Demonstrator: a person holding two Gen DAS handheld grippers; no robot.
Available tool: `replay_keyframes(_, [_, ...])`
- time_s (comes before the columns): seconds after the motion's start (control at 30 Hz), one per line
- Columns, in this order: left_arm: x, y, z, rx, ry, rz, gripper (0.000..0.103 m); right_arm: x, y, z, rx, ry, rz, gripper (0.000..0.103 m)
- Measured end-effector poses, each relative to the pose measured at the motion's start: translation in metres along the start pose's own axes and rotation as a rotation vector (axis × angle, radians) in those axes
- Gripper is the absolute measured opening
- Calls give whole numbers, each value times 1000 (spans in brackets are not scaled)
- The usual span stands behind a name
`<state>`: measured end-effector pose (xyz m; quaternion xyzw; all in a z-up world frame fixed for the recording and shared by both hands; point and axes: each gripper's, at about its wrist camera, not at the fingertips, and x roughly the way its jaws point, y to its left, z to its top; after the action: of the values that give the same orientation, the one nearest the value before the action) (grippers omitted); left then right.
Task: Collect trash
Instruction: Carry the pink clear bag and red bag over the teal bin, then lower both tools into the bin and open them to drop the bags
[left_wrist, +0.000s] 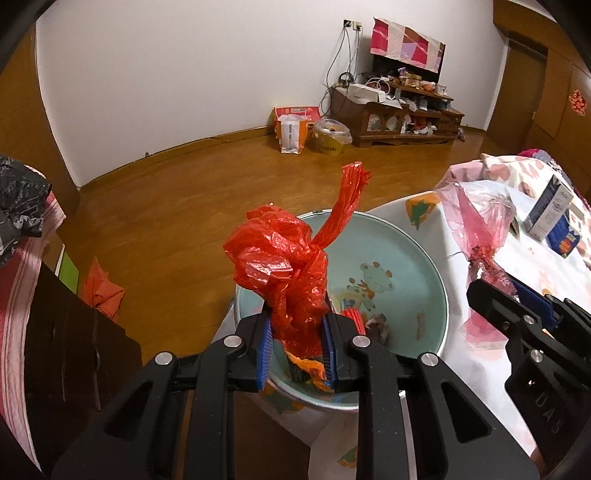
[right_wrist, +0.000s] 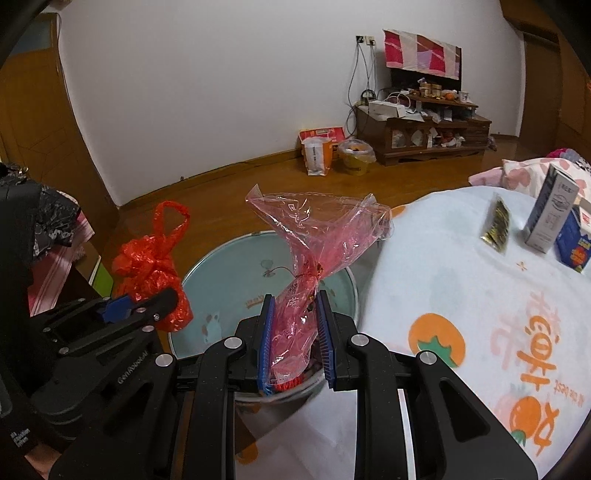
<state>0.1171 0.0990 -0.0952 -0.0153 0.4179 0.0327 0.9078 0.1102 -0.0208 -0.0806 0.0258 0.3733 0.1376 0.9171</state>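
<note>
Pinching a crumpled red bag (left_wrist: 284, 266) and a pink wrapper (right_wrist: 306, 280), both grippers' fingers (left_wrist: 265, 350) are hovering over the basin (left_wrist: 406, 258), seemingly for dropping trash in.

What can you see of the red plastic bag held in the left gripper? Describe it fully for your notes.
The red plastic bag is thin, shiny, crinkled film, bunched and knotted into a wad, with one twisted loop handle sticking upward. The left gripper is shut on its lower part, blue pads pressing both sides. It hangs above the pale green basin; nothing else visibly touches it.
</note>
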Motion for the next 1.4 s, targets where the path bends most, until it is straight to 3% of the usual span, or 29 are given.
replay_keyframes(0.87, [74, 9, 17, -30, 122, 40, 23, 97, -6, 6, 1, 183, 13, 24])
replay_keyframes(1.4, [82, 9, 17, -29, 143, 43, 23, 102, -12, 9, -20, 149, 35, 33])
